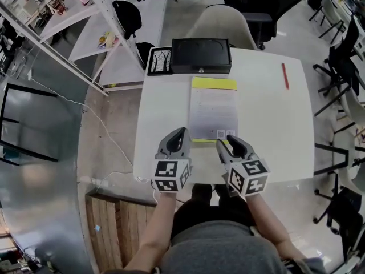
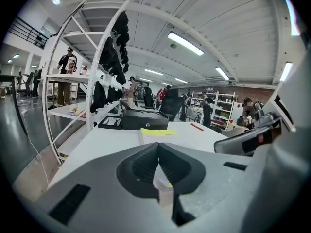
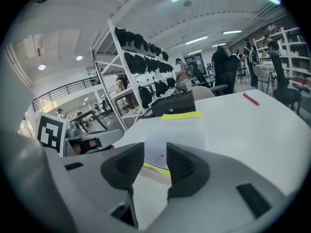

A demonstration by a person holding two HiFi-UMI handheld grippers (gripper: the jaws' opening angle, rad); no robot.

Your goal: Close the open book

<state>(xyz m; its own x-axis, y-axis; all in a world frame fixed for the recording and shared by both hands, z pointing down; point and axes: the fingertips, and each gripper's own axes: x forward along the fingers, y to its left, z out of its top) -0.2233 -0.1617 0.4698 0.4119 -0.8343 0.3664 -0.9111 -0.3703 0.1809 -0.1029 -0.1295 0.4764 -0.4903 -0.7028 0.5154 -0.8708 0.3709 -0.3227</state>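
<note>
With the left tongs (image 1: 182,131) pressed together and the right tongs (image 1: 227,141) spread by the near edge of the book (image 1: 214,108), both should be drawn clear gently so no leaf is lifted.

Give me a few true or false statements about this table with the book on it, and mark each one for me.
1. In the head view, the pen lies right of the book. True.
2. The box sits at the book's near end. False: it sits at the far end.
3. The right hand-held gripper has its jaws apart. True.
4. In the head view, the frame is right of the box. False: it is left of it.
</note>
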